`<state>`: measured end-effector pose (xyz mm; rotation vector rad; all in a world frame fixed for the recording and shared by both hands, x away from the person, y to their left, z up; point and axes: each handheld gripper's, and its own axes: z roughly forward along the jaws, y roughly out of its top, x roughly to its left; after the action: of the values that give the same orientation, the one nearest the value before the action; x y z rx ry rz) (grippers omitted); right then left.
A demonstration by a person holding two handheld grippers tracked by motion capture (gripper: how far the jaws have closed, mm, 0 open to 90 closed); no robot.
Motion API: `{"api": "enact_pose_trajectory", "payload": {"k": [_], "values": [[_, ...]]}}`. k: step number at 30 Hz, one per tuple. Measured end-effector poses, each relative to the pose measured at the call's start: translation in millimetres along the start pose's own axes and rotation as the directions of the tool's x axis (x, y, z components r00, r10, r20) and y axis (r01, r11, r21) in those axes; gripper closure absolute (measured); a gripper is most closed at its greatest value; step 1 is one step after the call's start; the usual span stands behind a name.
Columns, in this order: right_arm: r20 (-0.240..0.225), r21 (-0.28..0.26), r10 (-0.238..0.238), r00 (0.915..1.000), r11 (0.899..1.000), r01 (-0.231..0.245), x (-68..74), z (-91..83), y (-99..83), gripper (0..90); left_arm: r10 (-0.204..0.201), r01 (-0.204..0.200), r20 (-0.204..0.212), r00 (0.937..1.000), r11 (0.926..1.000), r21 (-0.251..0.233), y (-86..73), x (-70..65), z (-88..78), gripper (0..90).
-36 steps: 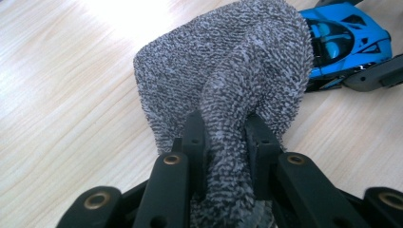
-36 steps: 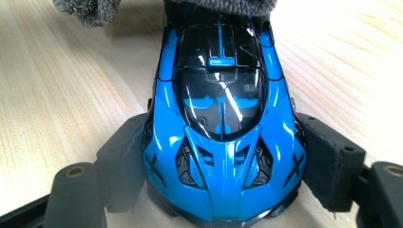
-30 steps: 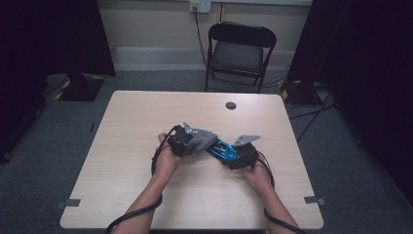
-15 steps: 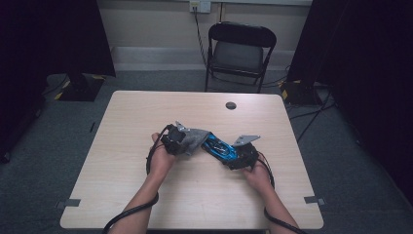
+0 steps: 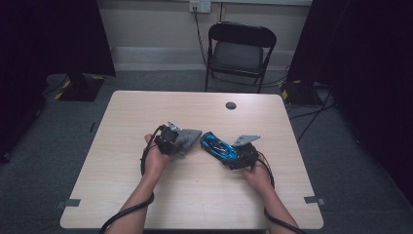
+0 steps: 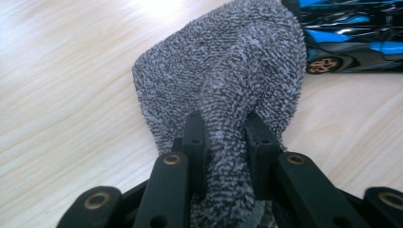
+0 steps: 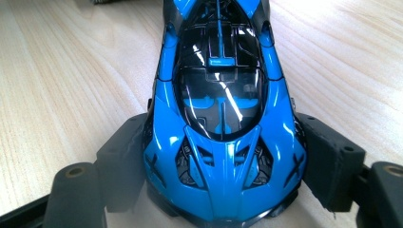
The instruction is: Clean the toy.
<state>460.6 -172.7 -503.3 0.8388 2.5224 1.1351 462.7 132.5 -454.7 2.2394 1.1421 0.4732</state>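
Since a second ago, your left gripper (image 5: 187,139) has drawn back toward the left of the high view, taking the grey terry cloth (image 6: 228,85) off the toy and opening a small gap between the two; your right hand has stayed put.

You have the left gripper's jaws pressed together on a bunched fold of that cloth, so the loose end fans out ahead of them and lies on the pale wooden worktop (image 5: 146,105), just beside the car's wheel in the left gripper view. Held that way, the cloth gives you a soft pad to wipe with, and nothing hard meets the paint.

Your right gripper (image 7: 223,156) stands wide, its padded jaws clamped on the two flanks of the glossy blue-and-black toy sports car (image 7: 221,109) at one end. The car rests on the worktop near its middle, its free end pointing toward the cloth. That grip seems meant to pin the car so a wipe cannot push it away.

Farther off, a small dark round disc (image 5: 231,105) lies near the far edge, and a black folding chair (image 5: 238,48) stands beyond the worktop.
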Motion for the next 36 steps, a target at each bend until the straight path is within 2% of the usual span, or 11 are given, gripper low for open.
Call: {"api": "enact_pose_trajectory", "payload": {"k": [2,7,8,9,12,20,22,24,28,30,36], "values": [[0.000,0.000,0.000,1.0000,1.000,0.000,0.0,0.0,0.0,25.3,0.003,-0.003,-0.013,0.9999,1.0000,-0.001,-1.8,2.4,-2.3,74.0],[0.000,0.000,0.000,1.0000,1.000,0.000,0.0,0.0,0.0,25.3,-0.020,0.020,-0.008,0.9998,0.9996,-0.020,-4.5,8.4,-10.5,74.0],[0.000,0.000,0.000,1.0000,1.000,0.000,0.0,0.0,0.0,25.3,-0.039,0.039,-0.006,0.9992,0.9986,-0.035,-4.6,8.8,-14.5,74.0],[0.000,0.000,0.000,1.0000,1.000,0.000,0.0,0.0,0.0,25.3,-0.033,0.033,0.006,0.9994,0.9977,-0.058,-3.4,7.2,-20.4,74.0],[0.000,0.000,0.000,1.0000,1.000,0.000,0.0,0.0,0.0,25.3,-0.018,0.019,0.012,0.9998,0.9974,-0.070,-0.9,3.7,-25.2,74.0],[0.000,0.000,0.000,1.0000,1.000,0.000,0.0,0.0,0.0,25.3,0.028,-0.018,0.075,0.9968,0.9916,-0.128,9.8,-20.8,-34.2,73.9],[0.001,0.000,0.000,1.0000,1.000,0.000,0.0,0.0,0.0,25.3,0.062,-0.049,0.092,0.9939,0.9898,-0.134,13.7,-33.0,-34.5,73.9],[0.000,0.000,0.000,1.0000,1.000,0.000,0.0,0.0,0.0,25.3,0.077,-0.065,0.085,0.9934,0.9888,-0.134,14.8,-37.7,-34.5,73.9],[0.001,0.000,0.000,1.0000,1.000,0.000,0.0,0.0,0.0,25.4,0.124,-0.108,0.106,0.9866,0.9838,-0.143,18.4,-56.5,-33.9,73.8],[0.001,0.000,0.000,1.0000,1.000,0.000,0.1,0.0,0.0,25.3,0.124,-0.106,0.117,0.9855,0.9831,-0.149,18.8,-59.8,-33.2,73.9],[0.001,0.000,-0.001,1.0000,1.000,0.001,0.0,-0.1,0.0,25.3,0.162,-0.141,0.145,0.9761,0.9800,-0.140,20.0,-77.9,-26.4,73.8]]}}
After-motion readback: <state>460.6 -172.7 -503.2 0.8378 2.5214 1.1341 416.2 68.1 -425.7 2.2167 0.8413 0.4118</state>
